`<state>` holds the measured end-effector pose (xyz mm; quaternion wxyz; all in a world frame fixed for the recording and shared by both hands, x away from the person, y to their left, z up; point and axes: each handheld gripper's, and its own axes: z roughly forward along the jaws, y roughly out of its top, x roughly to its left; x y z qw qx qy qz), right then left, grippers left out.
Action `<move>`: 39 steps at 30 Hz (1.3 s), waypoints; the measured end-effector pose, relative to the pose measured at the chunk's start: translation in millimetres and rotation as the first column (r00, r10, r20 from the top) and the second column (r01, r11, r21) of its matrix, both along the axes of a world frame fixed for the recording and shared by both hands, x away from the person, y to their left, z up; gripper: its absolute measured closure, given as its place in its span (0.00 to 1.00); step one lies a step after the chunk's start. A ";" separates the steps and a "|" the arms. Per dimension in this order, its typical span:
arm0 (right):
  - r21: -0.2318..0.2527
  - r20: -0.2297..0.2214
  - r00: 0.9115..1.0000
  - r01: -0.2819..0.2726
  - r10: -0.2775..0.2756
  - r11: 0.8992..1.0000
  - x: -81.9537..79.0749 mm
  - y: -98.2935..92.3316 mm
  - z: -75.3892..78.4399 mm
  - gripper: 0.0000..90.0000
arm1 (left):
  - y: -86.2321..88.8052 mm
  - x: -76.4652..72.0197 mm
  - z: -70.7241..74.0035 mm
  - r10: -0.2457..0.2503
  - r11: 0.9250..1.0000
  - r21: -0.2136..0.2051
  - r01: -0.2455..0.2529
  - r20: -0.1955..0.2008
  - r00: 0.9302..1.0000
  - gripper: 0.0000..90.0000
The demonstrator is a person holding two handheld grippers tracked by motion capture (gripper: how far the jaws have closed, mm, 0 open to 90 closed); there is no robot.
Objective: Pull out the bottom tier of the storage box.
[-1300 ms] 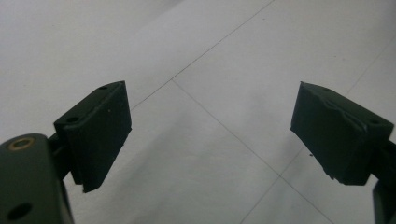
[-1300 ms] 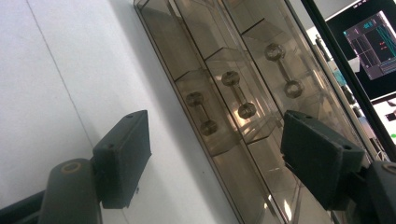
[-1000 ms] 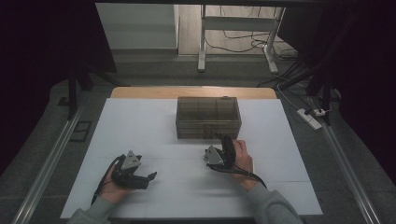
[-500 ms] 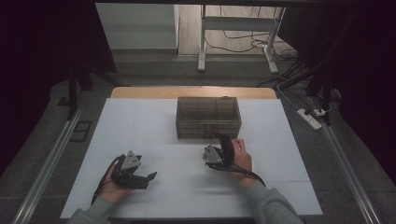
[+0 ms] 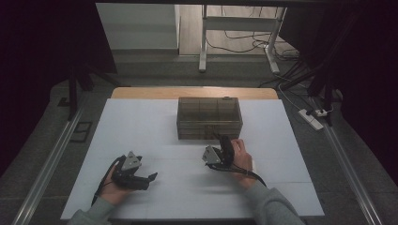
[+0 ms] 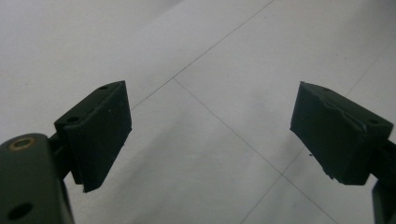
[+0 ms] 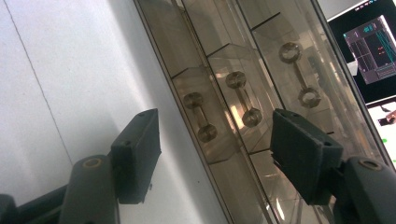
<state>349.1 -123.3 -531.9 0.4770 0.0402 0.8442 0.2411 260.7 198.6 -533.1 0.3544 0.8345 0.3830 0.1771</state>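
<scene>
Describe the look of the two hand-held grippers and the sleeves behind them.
Both are black. The left hand-held gripper and right hand-held gripper each carry a grey three-cornered plate and trail a black cable. Their jaws end in blocky black pads with small screw holes. The sleeves are grey-green.

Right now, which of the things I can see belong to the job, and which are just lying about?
In the job:
- clear smoky plastic compartment box, lid shut
- right gripper, jaws just closing, nothing gripped, aimed at the box
- left gripper, open over the white table

Lying about:
- white power strip on the floor
- floor cables
</scene>
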 end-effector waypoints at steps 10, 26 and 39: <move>-0.038 0.002 1.000 0.003 -0.003 0.999 2.4 1.8 -2.9 0.46 | 0.7 0.0 0.0 0.000 1.000 0.000 0.000 0.001 1.000 0.14; -0.084 0.016 1.000 -0.005 0.006 0.996 6.2 3.0 -5.3 0.53 | 0.7 0.0 0.0 0.001 1.000 0.004 -0.001 0.003 1.000 0.14; -0.113 0.018 1.000 0.007 -0.005 0.994 8.5 2.9 -7.3 0.60 | 0.7 0.0 -0.1 0.002 1.000 0.006 -0.002 0.003 1.000 0.14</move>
